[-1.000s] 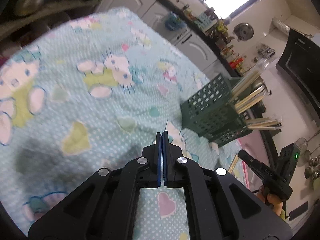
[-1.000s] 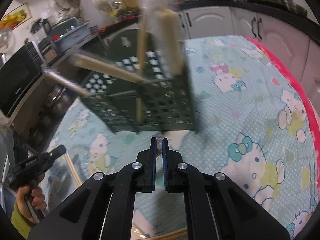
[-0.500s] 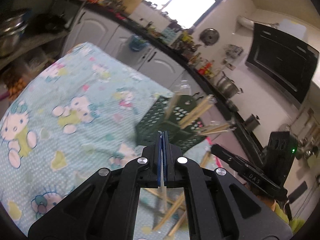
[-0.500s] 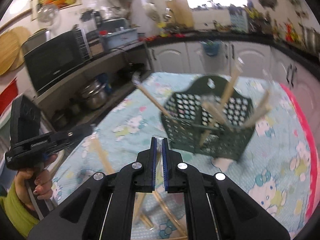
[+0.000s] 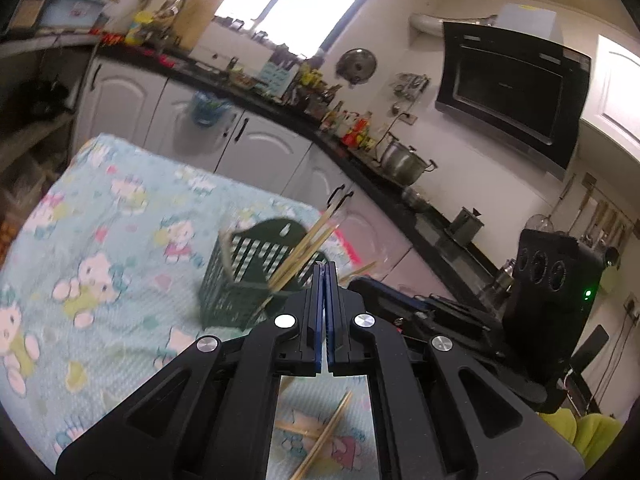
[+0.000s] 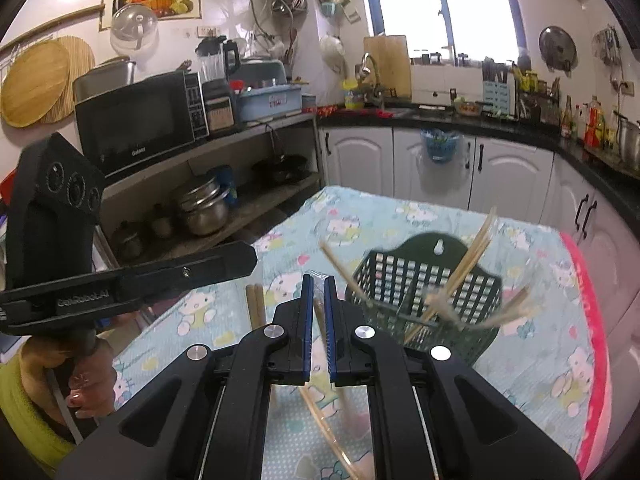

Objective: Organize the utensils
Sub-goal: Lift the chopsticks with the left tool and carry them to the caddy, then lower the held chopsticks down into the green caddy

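Overhead, left claw (image 5: pixel 325 268) clenched empty, right claw (image 6: pixel 319 280) slightly parted, green basket (image 6: pixel 424 292) holding chopsticks (image 6: pixel 472 256) on the tablecloth (image 6: pixel 360 216).

Daylight came through a blue-framed window (image 6: pixel 440 8) above the sink, washing out the glass. White cabinets (image 6: pixel 432 168) with dark handles ran under a black countertop (image 6: pixel 500 122) crowded with bottles and jars. A black microwave (image 6: pixel 140 120) sat on an open shelf unit, with steel pots (image 6: pixel 202 208) on the shelf below. A range hood (image 5: pixel 508 88) hung on the white wall. The bench (image 6: pixel 400 216) wore a pale blue cartoon-cat cloth.
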A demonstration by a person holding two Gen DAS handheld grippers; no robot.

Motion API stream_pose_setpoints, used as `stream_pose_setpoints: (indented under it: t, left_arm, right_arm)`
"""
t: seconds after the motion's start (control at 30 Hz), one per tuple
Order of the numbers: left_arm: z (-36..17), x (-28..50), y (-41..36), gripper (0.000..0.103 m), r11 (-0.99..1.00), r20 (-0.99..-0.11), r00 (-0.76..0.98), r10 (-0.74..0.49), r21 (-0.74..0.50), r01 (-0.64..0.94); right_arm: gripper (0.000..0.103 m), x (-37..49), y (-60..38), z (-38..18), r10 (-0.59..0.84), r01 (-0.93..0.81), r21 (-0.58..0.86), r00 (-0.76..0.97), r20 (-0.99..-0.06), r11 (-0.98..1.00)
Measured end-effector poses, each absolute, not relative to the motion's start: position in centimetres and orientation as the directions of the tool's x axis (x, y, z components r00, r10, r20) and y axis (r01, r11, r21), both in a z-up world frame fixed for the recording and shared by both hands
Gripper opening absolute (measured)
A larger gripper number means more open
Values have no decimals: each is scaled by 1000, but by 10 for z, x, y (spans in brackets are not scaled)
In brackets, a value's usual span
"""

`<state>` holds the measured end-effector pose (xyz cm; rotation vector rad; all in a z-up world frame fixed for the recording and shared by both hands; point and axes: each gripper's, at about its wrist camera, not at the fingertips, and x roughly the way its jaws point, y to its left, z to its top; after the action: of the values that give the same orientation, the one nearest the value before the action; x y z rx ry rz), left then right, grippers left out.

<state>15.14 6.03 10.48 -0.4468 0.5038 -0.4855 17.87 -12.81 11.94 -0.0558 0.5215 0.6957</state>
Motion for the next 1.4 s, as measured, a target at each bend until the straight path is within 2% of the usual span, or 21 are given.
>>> stream_pose_setpoints:
  t: [0.43, 0.8, 1.07, 1.4]
  left_arm:
    - [178, 185, 45, 0, 813, -251, 816, -520, -438, 384]
    - [202, 225, 35, 0, 840, -220, 849, -480, -396, 372]
    - [201, 256, 38, 0, 843, -213, 862, -459, -409, 348]
    - [168, 282, 32, 0, 843, -261, 847, -462, -426, 328]
  right_arm:
    - [6, 199, -133, 188, 585, -603, 62, 737, -338, 796]
    - [6, 243, -144, 213, 527, -539, 33, 805, -271, 841]
    - [6, 273, -149, 201, 496, -505, 46, 821, -282, 862]
    - [6, 296, -148, 172, 480, -486, 73, 810, -338, 871]
